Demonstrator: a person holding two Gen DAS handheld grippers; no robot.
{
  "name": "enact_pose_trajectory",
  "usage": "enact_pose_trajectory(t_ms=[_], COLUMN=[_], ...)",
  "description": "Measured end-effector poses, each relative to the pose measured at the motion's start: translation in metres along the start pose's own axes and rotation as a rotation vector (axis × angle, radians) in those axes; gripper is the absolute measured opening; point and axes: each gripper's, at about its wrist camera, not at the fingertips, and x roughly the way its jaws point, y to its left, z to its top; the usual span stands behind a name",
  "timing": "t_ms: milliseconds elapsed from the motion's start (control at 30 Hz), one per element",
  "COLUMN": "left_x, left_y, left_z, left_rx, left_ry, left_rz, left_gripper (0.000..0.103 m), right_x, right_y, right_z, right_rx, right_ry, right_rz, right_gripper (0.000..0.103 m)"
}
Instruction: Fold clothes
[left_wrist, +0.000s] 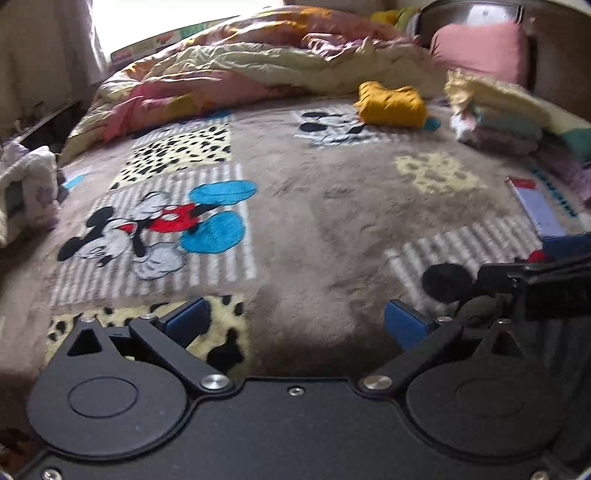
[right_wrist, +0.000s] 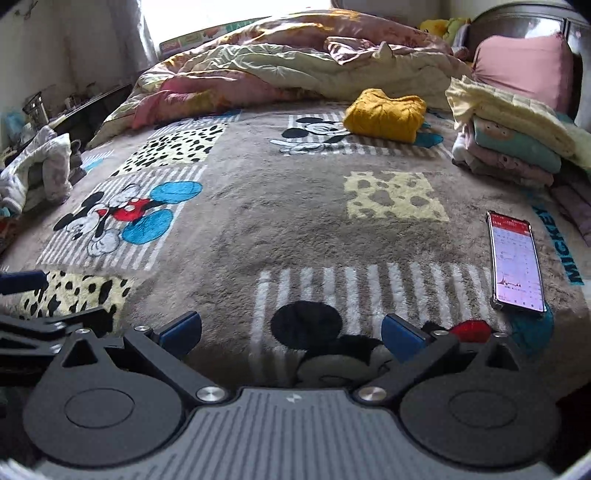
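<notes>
Both the left gripper (left_wrist: 295, 323) and right gripper (right_wrist: 291, 332) hovered with jaws apart, empty, over the grey cartoon-print fleece blanket (right_wrist: 295, 221). The folded mustard-yellow knitted sweater (right_wrist: 384, 112) lay far across it, long axis running left-right, near the stack of folded pastel clothes (right_wrist: 513, 144).

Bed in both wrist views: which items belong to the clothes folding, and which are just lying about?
Part of the job:
- yellow sweater, folded
- stack of folded clothes
- crumpled white garment, left edge

Lying about:
- phone, screen lit
- rumpled quilt
- pink pillow
- Mickey blanket
</notes>
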Motion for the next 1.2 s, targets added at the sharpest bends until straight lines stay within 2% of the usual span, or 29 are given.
enact_pose_trajectory(t_ms=[100, 200, 333, 433, 1200], left_x=[-0.010, -0.015, -0.025, -0.029, -0.036], left_y=[0.002, 0.006, 0.004, 0.009, 0.014], left_z=[-0.002, -0.003, -0.010, -0.014, -0.016], left_rx=[-0.071, -0.118, -0.086, -0.128, -0.131], left_ry=[-0.019, 0.020, -0.013, -0.018, -0.035], left_rz=[0.015, -0.017, 0.042, 0.035, 0.045], left_gripper=[0.103, 0.103, 0.103, 0.103, 0.103], right_x=[-0.007, -0.015, -0.023, -0.026, -0.029], right_y=[0.007, 0.012, 0.019, 0.025, 0.034], right_z=[0.000, 0.001, 0.001, 0.000, 0.001], right_rx=[-0.021, -0.035, -0.047, -0.056, -0.060], right_ry=[-0.003, -0.012, -0.020, -0.021, -0.021], right_rz=[0.006, 0.006, 0.010, 0.015, 0.016], right_gripper=[0.103, 0.103, 0.103, 0.103, 0.103])
